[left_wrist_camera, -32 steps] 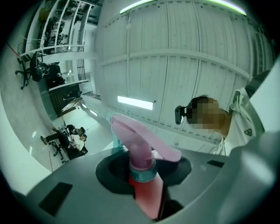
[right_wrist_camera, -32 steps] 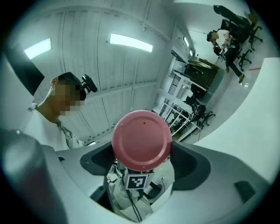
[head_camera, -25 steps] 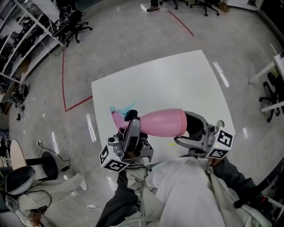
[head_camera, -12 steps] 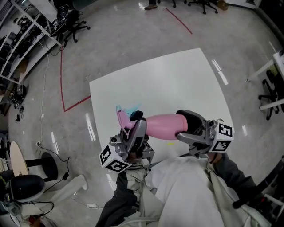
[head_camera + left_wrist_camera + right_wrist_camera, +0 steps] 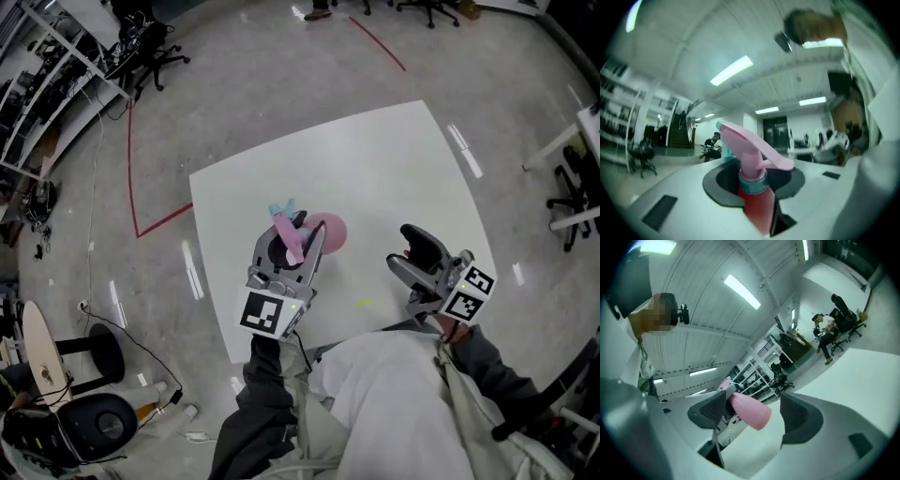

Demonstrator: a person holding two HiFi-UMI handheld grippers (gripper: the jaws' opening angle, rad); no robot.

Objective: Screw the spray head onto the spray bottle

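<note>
Now the left hand-held gripper clamps the bottle at its neck, just below the spray head, over the near bench. Well right, the right hand-held gripper stands wide, its jaws just closing slightly, with nothing between them.

a white square table stands on a glossy grey floor marked with red tape lines. metal shelving and black office chairs crowd the upper left; another chair sits at the right edge. strip lights cross the white ceiling.
</note>
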